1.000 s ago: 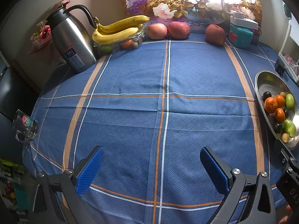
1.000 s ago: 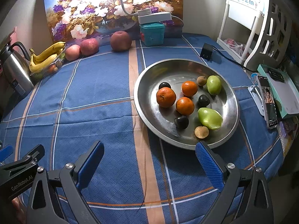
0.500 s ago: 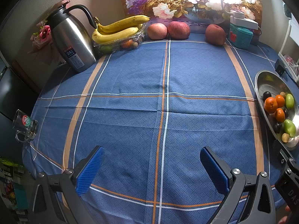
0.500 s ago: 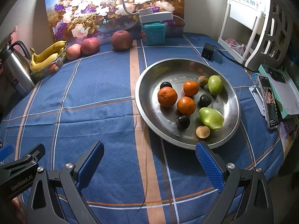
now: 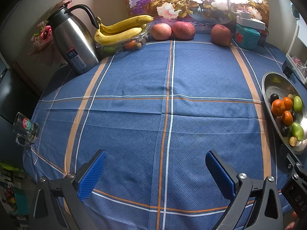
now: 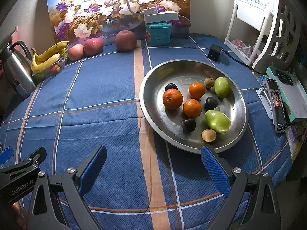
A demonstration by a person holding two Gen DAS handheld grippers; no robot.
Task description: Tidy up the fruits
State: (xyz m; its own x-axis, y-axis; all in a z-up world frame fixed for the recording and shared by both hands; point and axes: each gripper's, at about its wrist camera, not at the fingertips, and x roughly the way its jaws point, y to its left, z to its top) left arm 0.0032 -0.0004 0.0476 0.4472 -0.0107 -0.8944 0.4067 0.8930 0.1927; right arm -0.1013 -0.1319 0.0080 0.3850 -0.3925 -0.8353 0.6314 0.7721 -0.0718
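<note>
A steel dish [image 6: 153, 80] on the blue tablecloth holds three oranges [image 6: 172, 98], two green fruits [image 6: 217, 121], dark plums [image 6: 188, 125] and small brown fruits [image 6: 208, 135]. The same dish [image 5: 272, 84] shows at the right edge of the left wrist view. Three apples [image 5: 183, 30] and a banana bunch [image 5: 120, 29] lie along the back. My right gripper [image 6: 153, 154] hovers open just in front of the dish. Over bare cloth, my left gripper [image 5: 155, 160] is open and holds nothing.
A steel thermos jug [image 5: 73, 42] stands back left beside a clear tray [image 5: 122, 45] of small fruit under the bananas. A glass mug [image 5: 25, 128] sits at the left table edge. A teal box [image 6: 158, 32], charger [image 6: 214, 52] and phone [image 6: 277, 103] are at the right.
The right wrist view has shifted slightly toward the dish. The left gripper and all the fruit are unmoved.
</note>
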